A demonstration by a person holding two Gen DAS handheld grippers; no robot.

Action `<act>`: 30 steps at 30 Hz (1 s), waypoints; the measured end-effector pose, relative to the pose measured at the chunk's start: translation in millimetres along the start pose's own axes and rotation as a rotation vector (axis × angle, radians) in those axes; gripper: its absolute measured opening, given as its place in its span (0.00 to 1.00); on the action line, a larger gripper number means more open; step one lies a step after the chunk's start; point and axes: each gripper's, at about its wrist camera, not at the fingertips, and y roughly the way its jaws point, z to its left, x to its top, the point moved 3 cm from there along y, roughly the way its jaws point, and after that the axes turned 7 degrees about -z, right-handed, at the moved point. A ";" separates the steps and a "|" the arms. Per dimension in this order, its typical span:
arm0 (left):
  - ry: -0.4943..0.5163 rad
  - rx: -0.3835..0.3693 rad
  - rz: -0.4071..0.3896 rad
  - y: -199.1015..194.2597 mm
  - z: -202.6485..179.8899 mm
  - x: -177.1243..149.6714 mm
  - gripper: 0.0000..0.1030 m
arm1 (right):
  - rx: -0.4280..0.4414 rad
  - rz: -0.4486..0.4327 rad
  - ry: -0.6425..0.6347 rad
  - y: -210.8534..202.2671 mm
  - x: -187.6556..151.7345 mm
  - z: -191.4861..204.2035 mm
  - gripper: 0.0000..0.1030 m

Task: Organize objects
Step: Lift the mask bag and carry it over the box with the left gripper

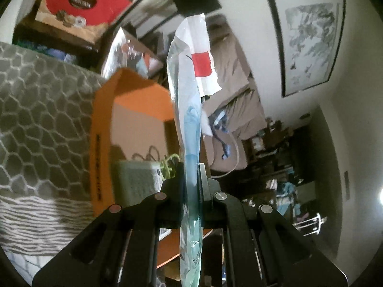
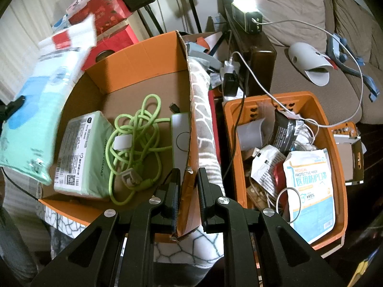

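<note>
My left gripper (image 1: 191,181) is shut on a flat pale-blue plastic packet (image 1: 189,119) with a white and red top, seen edge-on and standing upright. The same packet (image 2: 36,110) hangs in the air at the left of the right wrist view, over the left edge of the orange cardboard box (image 2: 143,57). My right gripper (image 2: 188,179) is shut on that box's right wall flap (image 2: 186,186). Inside the box lie a green tissue pack (image 2: 81,153), a tangled lime-green cable (image 2: 136,143) and a flat grey device (image 2: 180,134).
An orange plastic crate (image 2: 335,167) to the right holds a mask packet (image 2: 311,186), wrappers and cables. A patterned grey blanket (image 2: 203,110) lies between box and crate. Red boxes (image 2: 110,9) stack behind. A brown sofa (image 2: 299,4) carries a lit lamp (image 2: 246,12) and a white slipper-shaped object (image 2: 308,59).
</note>
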 end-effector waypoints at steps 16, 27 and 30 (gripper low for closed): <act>-0.060 -0.004 0.061 84.6 -10.9 -41.7 0.08 | -0.001 0.000 0.000 0.1 -0.9 -2.0 0.12; -0.100 0.017 0.004 111.8 0.1 -54.5 0.08 | -0.002 -0.001 -0.001 -0.1 -2.2 -2.2 0.12; -0.101 0.032 -0.006 116.5 3.8 -59.3 0.08 | 0.000 -0.001 0.001 -0.6 -2.1 -3.7 0.12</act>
